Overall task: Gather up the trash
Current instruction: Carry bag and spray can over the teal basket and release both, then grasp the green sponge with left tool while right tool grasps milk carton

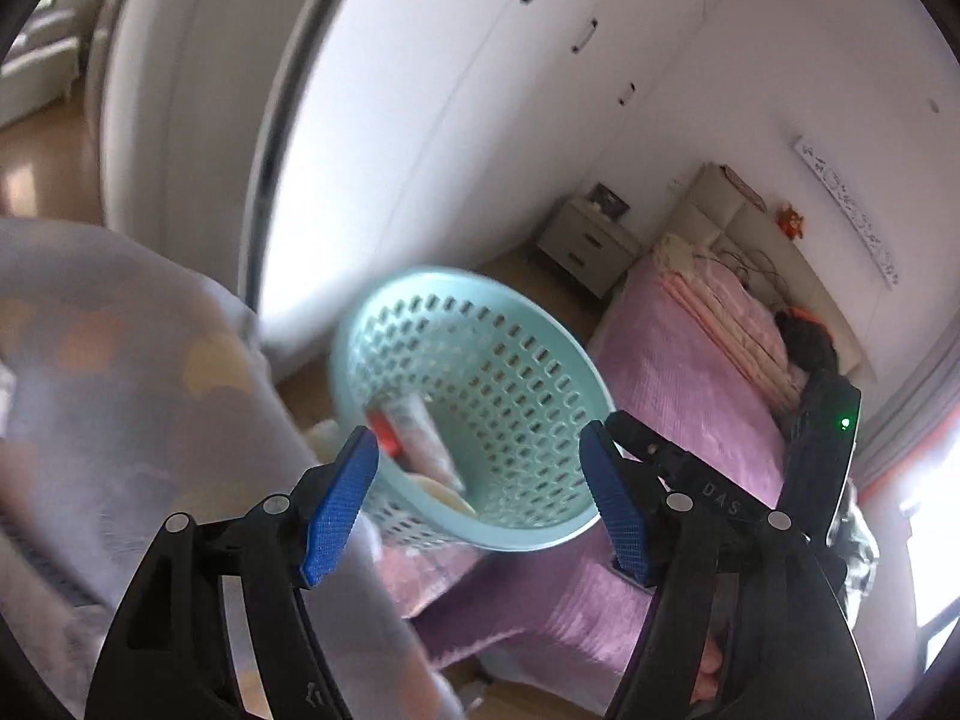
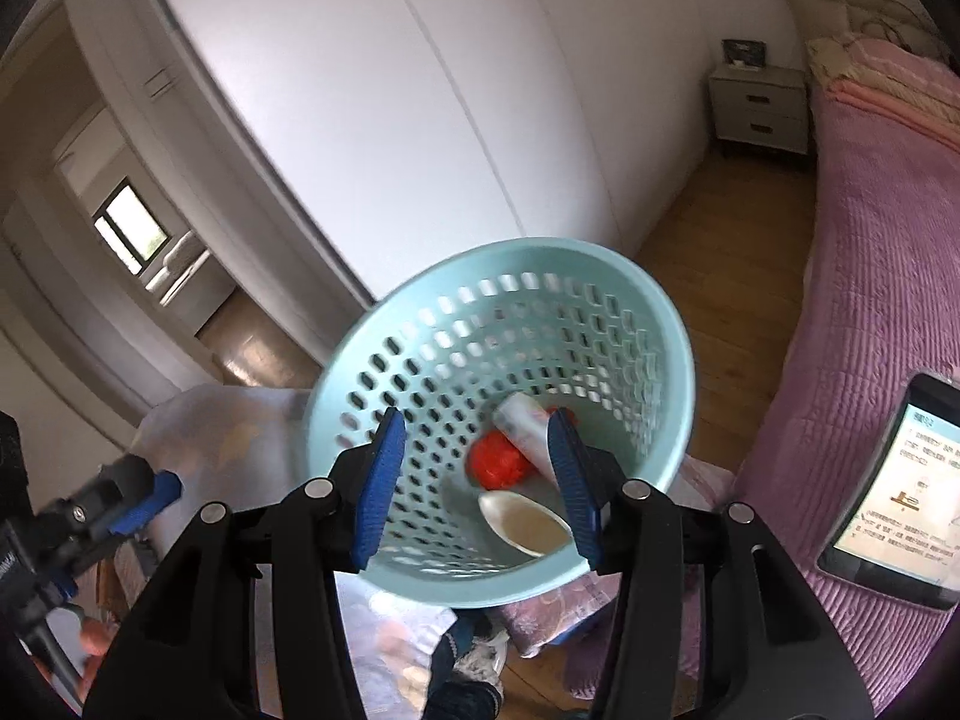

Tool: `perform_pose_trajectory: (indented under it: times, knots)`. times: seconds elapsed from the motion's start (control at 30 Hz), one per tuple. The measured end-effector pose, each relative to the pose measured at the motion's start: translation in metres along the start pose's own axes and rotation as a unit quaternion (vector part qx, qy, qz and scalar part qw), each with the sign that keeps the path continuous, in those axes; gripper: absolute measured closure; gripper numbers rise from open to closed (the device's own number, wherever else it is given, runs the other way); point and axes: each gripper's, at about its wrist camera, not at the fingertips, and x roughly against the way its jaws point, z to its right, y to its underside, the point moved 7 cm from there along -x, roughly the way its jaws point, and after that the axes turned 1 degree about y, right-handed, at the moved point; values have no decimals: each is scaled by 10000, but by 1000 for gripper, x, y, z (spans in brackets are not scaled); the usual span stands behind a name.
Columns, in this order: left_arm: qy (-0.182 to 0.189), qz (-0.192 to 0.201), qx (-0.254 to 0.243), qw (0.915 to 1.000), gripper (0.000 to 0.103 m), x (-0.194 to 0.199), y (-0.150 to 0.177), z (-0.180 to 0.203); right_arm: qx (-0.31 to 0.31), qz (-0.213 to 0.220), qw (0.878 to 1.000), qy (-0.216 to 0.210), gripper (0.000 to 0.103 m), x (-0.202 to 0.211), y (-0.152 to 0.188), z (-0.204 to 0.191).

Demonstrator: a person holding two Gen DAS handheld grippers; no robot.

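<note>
A pale turquoise perforated basket (image 2: 540, 312) hangs tilted in the air, its opening towards me. Inside lie a red crumpled scrap (image 2: 501, 462), a white tube (image 2: 522, 426) and a cream oval piece (image 2: 528, 525). My right gripper (image 2: 477, 420) reaches over the basket's near rim and is shut on it, its blue pads half apart. In the left wrist view the basket (image 1: 516, 360) lies just beyond my left gripper (image 1: 477, 438), which is open with nothing between its pads. The right tool's black housing with a green light (image 1: 831, 420) shows beside the basket.
A bed with a pink-purple cover (image 2: 870, 270) fills the right side, with a lit phone (image 2: 894, 492) lying on it. White wardrobe doors (image 2: 420, 120) stand behind, and a grey nightstand (image 2: 759, 108) is in the far corner. A person's pale patterned garment (image 1: 120, 390) is close on the left.
</note>
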Motion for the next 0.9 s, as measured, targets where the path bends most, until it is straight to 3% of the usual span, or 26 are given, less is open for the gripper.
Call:
perform_pose_trajectory:
  times: [0.23,0.5,0.57,0.7,0.8,0.9]
  knots:
    - [-637,575,-268,9959,30,66,-7,-11,668,293,9964,-422,59,14,2,-60]
    - [-1324,1335,-293,9817,25,158,-4,-33,1455,448,9827,-1056,59,28,18,-140]
    - [-1616,1461,-245,9757,23,181,2,-46,1656,424,9778,-1213,59,31,28,-156]
    - [-2217,1579,-62,9622,23,219,18,-75,2114,335,9660,-1447,48,27,54,-197]
    - [-2740,1648,137,9474,23,250,40,-100,2411,177,9555,-1690,44,21,77,-224]
    - [-3410,1632,228,9255,20,277,69,-120,2699,-5,9449,-1852,34,15,100,-250]
